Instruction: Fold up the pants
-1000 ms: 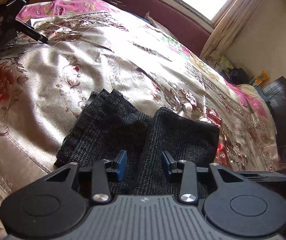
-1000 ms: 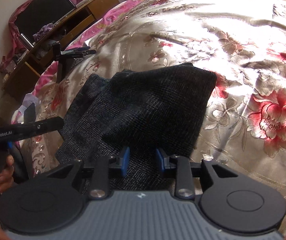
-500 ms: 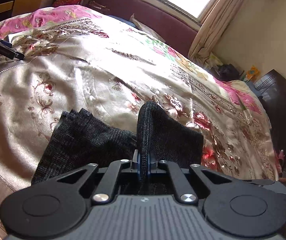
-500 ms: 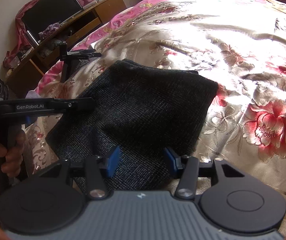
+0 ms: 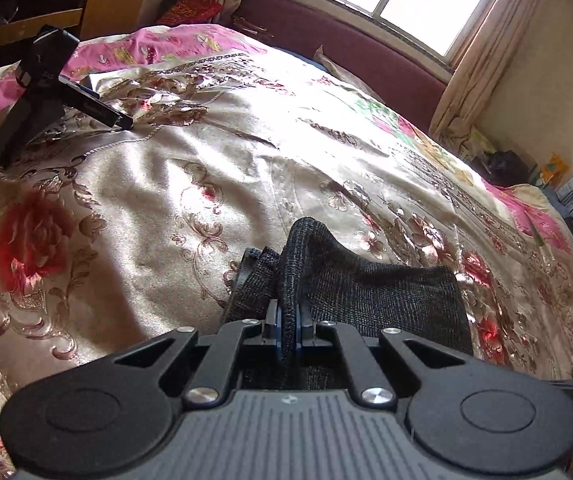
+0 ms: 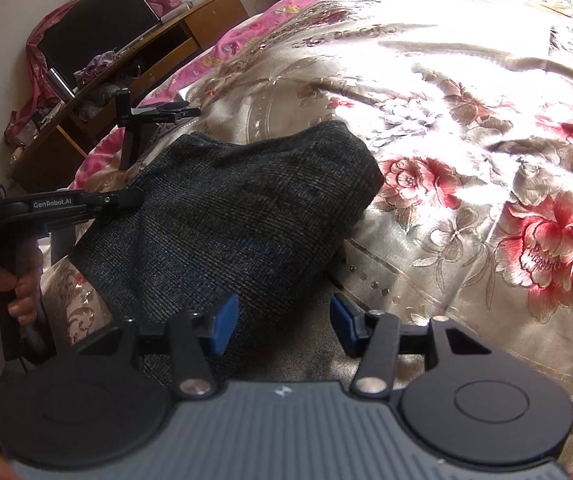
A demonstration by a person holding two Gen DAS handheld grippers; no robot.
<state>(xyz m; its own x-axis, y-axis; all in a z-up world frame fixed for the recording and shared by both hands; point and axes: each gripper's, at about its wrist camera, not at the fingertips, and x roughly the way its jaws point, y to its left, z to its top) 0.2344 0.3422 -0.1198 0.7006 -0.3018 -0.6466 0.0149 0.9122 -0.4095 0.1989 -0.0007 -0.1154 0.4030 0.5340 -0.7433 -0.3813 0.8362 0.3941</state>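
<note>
Pants [image 6: 238,216] lie on the bed [image 5: 214,176], already folded into a small dark stack, with the left tool [image 5: 286,326] clamped on a raised fold and the right tool [image 6: 282,322] half open and empty, so one last fold seems left.

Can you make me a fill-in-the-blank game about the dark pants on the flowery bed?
1. The dark grey woven pants lie on a shiny floral ____.
2. The left tool is ____ on a fold of the pants.
3. The right tool has its blue pads ____, gripping nothing.
4. Beyond the pants, a small black ____ stands on the bed.

Missing words: bedspread; shut; apart; tripod
</note>
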